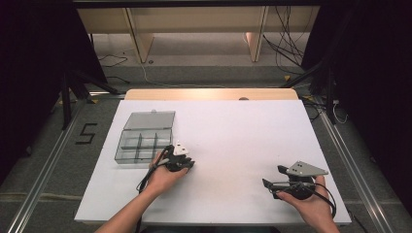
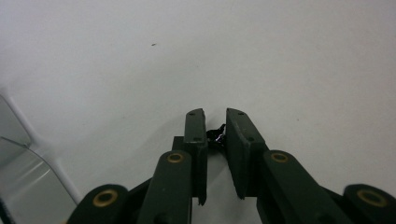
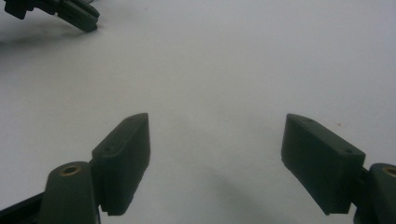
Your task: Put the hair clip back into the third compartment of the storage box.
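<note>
L gripper [image 2: 215,122] jaws narrow, pinching small black bit [image 2: 216,134] | box [image 1: 144,137] just beside, to its left | R gripper [image 3: 217,140] wide, empty, well apart

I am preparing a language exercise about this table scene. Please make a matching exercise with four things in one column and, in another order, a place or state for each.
Things:
1. left gripper
2. right gripper
3. clear compartment box
4. small black piece

Places or states:
a. lid open, on the table's left part
b. jaws wide apart, nothing between them
c. jaws nearly closed around something small
d. between two jaw tips, over the white table

Pairs: 1-c, 2-b, 3-a, 4-d
</note>
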### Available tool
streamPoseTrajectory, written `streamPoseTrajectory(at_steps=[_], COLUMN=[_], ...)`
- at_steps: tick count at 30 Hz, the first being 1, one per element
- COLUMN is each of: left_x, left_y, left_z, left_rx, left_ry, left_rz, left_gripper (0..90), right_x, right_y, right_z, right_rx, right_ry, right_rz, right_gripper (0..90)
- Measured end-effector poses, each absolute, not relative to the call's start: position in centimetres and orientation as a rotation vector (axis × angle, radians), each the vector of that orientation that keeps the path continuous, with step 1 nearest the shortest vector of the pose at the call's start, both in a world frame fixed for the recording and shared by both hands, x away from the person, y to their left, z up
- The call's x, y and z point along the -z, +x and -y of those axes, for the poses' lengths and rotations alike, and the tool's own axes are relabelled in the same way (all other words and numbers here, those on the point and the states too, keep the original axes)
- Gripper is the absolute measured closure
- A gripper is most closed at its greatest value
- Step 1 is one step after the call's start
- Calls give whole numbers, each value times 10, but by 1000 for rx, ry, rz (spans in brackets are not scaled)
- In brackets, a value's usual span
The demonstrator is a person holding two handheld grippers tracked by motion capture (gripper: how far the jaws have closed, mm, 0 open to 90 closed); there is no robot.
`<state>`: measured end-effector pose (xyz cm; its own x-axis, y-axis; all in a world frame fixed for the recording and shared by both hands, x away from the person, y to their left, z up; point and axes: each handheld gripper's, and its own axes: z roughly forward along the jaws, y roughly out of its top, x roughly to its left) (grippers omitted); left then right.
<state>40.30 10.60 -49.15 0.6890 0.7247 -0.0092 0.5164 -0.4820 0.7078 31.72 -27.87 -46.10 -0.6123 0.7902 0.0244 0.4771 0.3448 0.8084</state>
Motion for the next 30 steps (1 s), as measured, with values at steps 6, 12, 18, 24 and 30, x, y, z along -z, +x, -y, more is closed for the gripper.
streamPoseTrajectory(at_steps=[6, 12, 18, 24, 30], left_x=[491, 489, 485, 480, 476], left_y=[403, 402, 402, 402, 400], left_z=[-105, -106, -108, -108, -108], left_rx=[-379, -389, -394, -399, -411], left_ry=[2186, 2167, 2153, 2134, 2130], left_rz=[-941, -942, -945, -939, -932], left_gripper=[782, 782, 782, 782, 782], right_x=[461, 461, 460, 460, 460], right_y=[317, 317, 317, 317, 317], right_z=[279, 279, 280, 280, 280], right_rx=[-1159, -1160, -1162, -1162, -1163], right_ry=[1116, 1115, 1115, 1114, 1114], right_rz=[-2240, -2236, -2232, -2232, -2231], right_gripper=[248, 249, 249, 250, 251])
